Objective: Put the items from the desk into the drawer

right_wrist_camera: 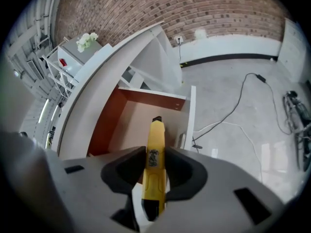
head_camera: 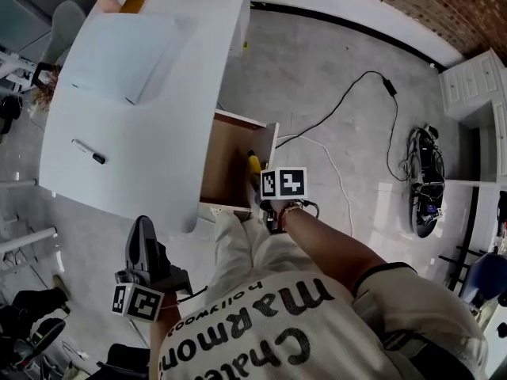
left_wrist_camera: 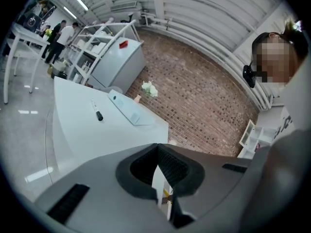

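Jaws of the right gripper (right_wrist_camera: 154,155) were clamped on a yellow cutter (right_wrist_camera: 156,132), whose long axis ran straight out along them with its dark tip aimed down over the open drawer (right_wrist_camera: 109,125), so this hand, not the left, was the one placed to set it inside. Jaws of the left gripper (left_wrist_camera: 157,152) were pressed together on nothing, back from the drawer's front. Right gripper view showed the drawer's pale floor beneath the cutter, whereas only the left gripper view and head view showed the marker (left_wrist_camera: 97,111) and white pad (left_wrist_camera: 127,109) on the surface (left_wrist_camera: 77,135) beyond the drawer.
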{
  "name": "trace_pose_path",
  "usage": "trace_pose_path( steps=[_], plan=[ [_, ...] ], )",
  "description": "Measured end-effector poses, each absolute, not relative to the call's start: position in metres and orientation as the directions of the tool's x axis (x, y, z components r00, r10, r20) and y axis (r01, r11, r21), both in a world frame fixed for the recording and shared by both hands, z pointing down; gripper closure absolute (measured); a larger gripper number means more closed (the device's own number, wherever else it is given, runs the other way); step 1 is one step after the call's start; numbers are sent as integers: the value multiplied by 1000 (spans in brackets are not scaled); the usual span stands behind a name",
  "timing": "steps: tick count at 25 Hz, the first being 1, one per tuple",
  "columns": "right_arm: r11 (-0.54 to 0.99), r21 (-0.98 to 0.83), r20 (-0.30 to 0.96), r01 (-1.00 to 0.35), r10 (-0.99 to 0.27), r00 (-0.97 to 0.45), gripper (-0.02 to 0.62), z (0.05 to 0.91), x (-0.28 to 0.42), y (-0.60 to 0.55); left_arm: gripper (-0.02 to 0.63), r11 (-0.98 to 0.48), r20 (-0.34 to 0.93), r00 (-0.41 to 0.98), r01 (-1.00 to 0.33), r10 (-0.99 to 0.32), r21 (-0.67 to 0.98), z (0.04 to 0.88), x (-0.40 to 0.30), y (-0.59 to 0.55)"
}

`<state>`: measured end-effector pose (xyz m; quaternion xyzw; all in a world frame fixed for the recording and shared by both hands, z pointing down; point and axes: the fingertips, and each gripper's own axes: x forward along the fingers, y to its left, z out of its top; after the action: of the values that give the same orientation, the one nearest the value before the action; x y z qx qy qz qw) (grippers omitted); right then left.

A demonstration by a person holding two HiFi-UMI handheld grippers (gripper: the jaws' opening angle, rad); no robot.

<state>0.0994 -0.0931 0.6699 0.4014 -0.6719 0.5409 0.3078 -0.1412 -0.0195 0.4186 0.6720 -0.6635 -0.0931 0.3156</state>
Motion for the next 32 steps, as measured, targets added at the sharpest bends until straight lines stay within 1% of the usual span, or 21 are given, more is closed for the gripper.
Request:
trace_pose_path(
  steps=[15, 23, 29, 32],
  plan=[
    [17, -510, 838, -860, -214, -501, 468, 735, 33, -151, 603, 56, 356, 145, -865, -923, 499, 449, -192, -76],
    [-59, -506, 857, -861, -148, -494, 468, 769, 14, -125, 603, 54, 379, 152, -874, -913, 482, 456, -201, -76],
    [-49, -487, 870, -872, -113, -479, 466, 787, 10, -117, 603, 37, 378, 169, -877, -910, 480, 459, -202, -79],
    [-64, -489, 869, -870, -116, -480, 466, 793, 8, -119, 604, 43, 391, 168, -878, -905, 477, 462, -203, -78]
  ],
)
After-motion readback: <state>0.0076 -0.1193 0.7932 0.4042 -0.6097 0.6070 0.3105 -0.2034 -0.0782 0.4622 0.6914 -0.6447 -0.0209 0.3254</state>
